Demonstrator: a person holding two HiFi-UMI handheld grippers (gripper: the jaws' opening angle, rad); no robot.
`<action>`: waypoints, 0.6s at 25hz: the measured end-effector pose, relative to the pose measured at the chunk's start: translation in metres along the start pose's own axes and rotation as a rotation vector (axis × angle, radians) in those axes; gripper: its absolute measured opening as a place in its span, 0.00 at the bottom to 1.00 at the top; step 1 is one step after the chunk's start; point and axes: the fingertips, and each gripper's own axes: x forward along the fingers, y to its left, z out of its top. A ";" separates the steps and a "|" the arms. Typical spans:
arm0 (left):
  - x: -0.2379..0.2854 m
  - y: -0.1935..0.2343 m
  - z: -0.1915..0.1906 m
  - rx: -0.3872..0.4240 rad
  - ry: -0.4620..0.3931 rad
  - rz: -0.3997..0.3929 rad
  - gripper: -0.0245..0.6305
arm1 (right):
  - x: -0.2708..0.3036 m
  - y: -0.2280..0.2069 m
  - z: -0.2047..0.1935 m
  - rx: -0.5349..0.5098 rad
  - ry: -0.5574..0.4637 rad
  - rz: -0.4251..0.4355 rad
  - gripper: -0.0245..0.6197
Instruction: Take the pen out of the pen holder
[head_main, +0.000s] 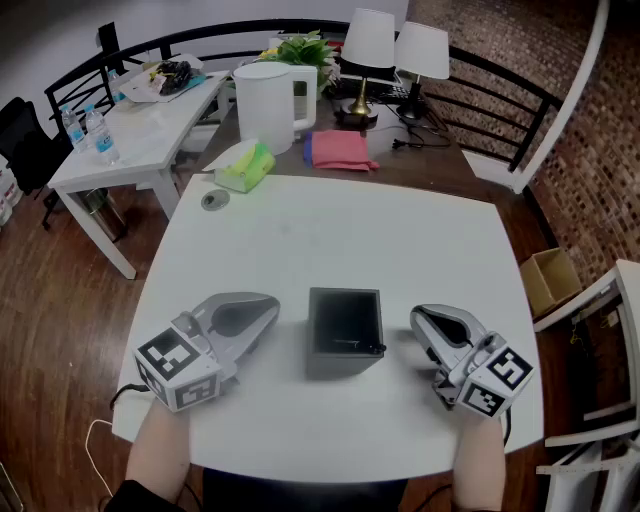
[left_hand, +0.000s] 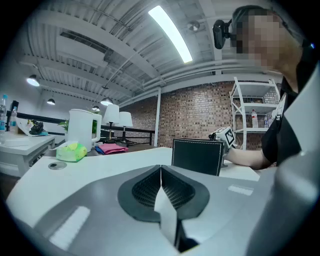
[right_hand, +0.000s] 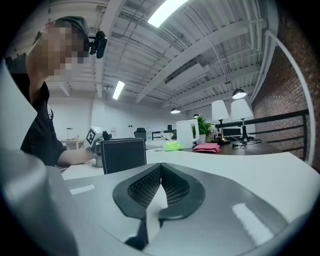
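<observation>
The black square pen holder (head_main: 345, 331) stands upright on the white table (head_main: 330, 235), near its front edge. A dark pen (head_main: 354, 346) shows inside it, low against the near wall. My left gripper (head_main: 268, 306) rests on the table just left of the holder, shut and empty. My right gripper (head_main: 420, 320) rests just right of it, also shut with nothing held. In the left gripper view the pen holder (left_hand: 197, 156) stands ahead and to the right of the left gripper (left_hand: 161, 168). In the right gripper view the pen holder (right_hand: 124, 155) stands ahead and to the left of the right gripper (right_hand: 161, 168).
At the table's far edge lie a green tissue pack (head_main: 245, 165) and a small round disc (head_main: 214, 200). Behind on a dark desk are a white kettle (head_main: 268, 102), a pink cloth (head_main: 338, 150) and two lamps (head_main: 370, 50). A cardboard box (head_main: 550, 280) sits on the floor at the right.
</observation>
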 end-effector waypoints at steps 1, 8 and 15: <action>0.000 0.000 0.000 -0.004 0.001 0.002 0.04 | 0.000 0.000 0.000 0.001 0.000 0.001 0.06; -0.002 -0.001 0.000 -0.008 0.005 0.001 0.04 | -0.006 0.017 0.003 -0.002 -0.027 0.091 0.20; -0.003 -0.001 0.000 -0.006 0.003 -0.002 0.04 | -0.029 0.057 0.063 0.023 -0.202 0.234 0.22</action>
